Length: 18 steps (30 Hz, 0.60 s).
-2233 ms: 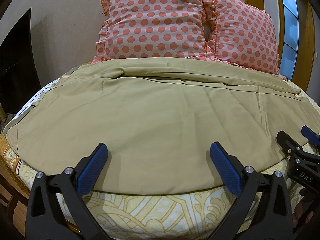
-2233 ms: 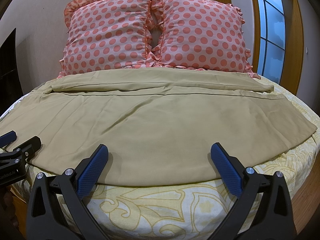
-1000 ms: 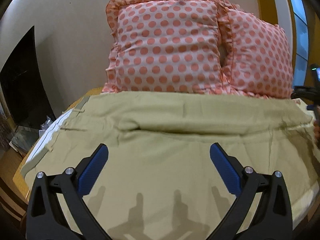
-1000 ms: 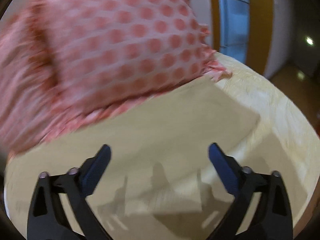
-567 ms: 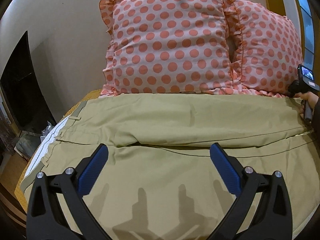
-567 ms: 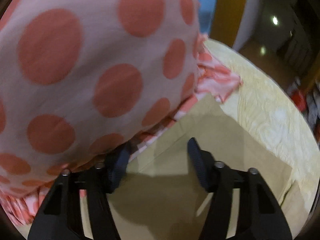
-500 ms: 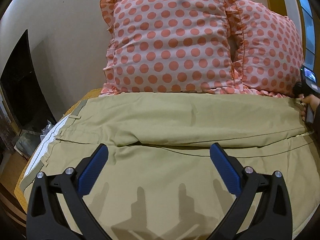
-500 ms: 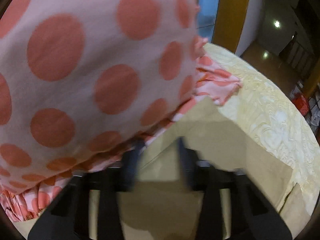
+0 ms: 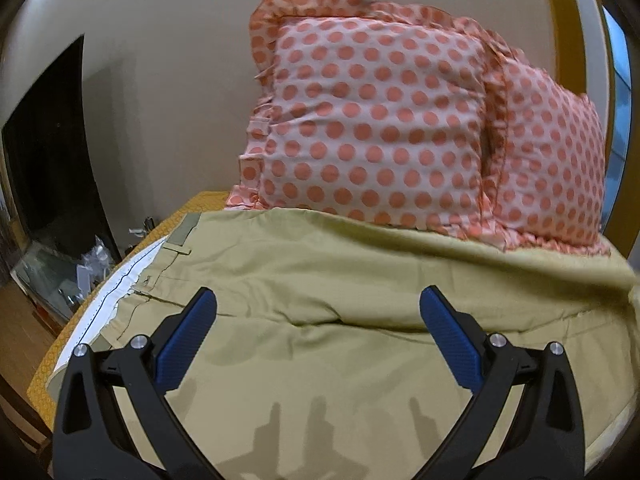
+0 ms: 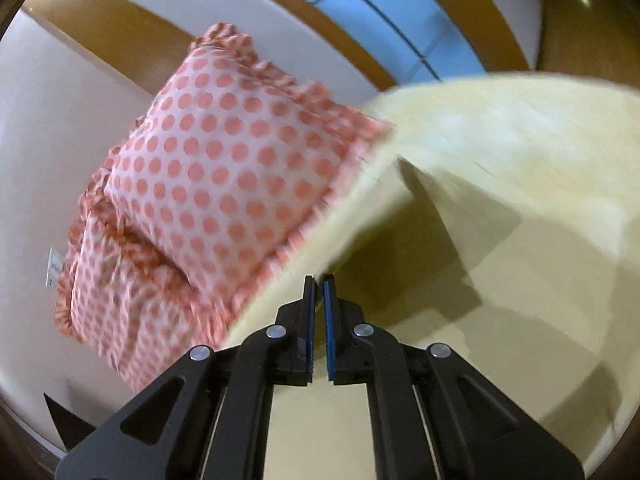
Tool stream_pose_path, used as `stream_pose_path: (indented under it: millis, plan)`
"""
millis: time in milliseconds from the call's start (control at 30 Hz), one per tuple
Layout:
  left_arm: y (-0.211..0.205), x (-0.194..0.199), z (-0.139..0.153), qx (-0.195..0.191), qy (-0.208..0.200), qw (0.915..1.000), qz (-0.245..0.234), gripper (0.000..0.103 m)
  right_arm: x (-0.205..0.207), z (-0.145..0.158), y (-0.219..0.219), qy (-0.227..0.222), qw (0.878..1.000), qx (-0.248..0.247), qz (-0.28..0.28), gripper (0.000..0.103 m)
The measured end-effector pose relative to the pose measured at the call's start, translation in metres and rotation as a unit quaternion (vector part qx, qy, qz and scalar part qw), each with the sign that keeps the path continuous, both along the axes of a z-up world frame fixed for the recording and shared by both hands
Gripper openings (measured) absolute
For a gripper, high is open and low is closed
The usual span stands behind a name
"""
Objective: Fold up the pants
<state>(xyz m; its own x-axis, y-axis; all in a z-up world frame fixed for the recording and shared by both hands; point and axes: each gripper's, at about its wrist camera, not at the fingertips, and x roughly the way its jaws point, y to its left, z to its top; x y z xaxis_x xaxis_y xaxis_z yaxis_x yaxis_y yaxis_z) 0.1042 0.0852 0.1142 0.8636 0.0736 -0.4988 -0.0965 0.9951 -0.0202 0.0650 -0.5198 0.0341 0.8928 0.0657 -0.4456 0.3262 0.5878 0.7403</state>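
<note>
Right tongs [image 10: 318, 292] are pinched on the pants [image 9: 360, 320] hem, lifting it near the pillows [image 9: 380, 128]; left tongs [image 9: 316, 328] gape wide over the waist end, holding nothing. Folding looks barely begun: the pants lie spread along the bed's [image 9: 44, 384] head edge. Only the left view shows the waistband at the left edge; only the right view shows the grip.

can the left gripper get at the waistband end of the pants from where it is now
Probably yes: the left gripper is open above the pants, and the waistband lies uncovered just ahead to its left, with nothing between.
</note>
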Motion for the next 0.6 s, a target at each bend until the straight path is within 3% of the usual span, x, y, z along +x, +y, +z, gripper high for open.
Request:
stream_pose_path:
  millis: [133, 167, 200, 267, 333, 367, 433, 467, 600]
  plan:
    - [0.028, 0.031, 0.000, -0.095, 0.031, 0.9947, -0.028, 0.101, -0.009, -0.037, -0.008, 0.037, 0.997, 0.068, 0.013, 0.011]
    - [0.032, 0.038, -0.002, -0.112, 0.039, 0.9924, -0.032, 0.101, -0.013, -0.040, -0.007, 0.046, 0.996, 0.076, 0.006, 0.021]
    - [0.036, 0.044, -0.004, -0.127, 0.047, 0.9902, -0.033, 0.101, -0.018, -0.040, -0.005, 0.045, 0.996, 0.077, 0.003, 0.043]
    - [0.044, 0.060, -0.009, -0.156, 0.060, 0.9855, -0.032, 0.101, -0.015, -0.037, -0.003, 0.039, 0.997, 0.064, 0.000, 0.054]
    - [0.047, 0.073, -0.013, -0.166, 0.069, 0.9834, -0.027, 0.101, -0.010, -0.038, -0.004, 0.044, 0.997, 0.061, -0.002, 0.054]
    - [0.048, 0.080, -0.015, -0.166, 0.074, 0.9831, -0.021, 0.101, -0.007, -0.038, -0.005, 0.042, 0.998, 0.057, -0.002, 0.052]
    - [0.050, 0.098, -0.018, -0.168, 0.085, 0.9821, -0.012, 0.101, 0.011, -0.043, -0.007, 0.041, 0.998, 0.041, 0.010, 0.011]
    - [0.050, 0.107, -0.020, -0.169, 0.092, 0.9812, -0.006, 0.101, 0.013, -0.047, -0.009, 0.040, 0.998, 0.049, 0.016, 0.003]
    - [0.051, 0.143, -0.029, -0.175, 0.128, 0.9762, 0.006, 0.101, -0.013, -0.030, -0.018, -0.047, 0.998, 0.048, -0.007, 0.002]
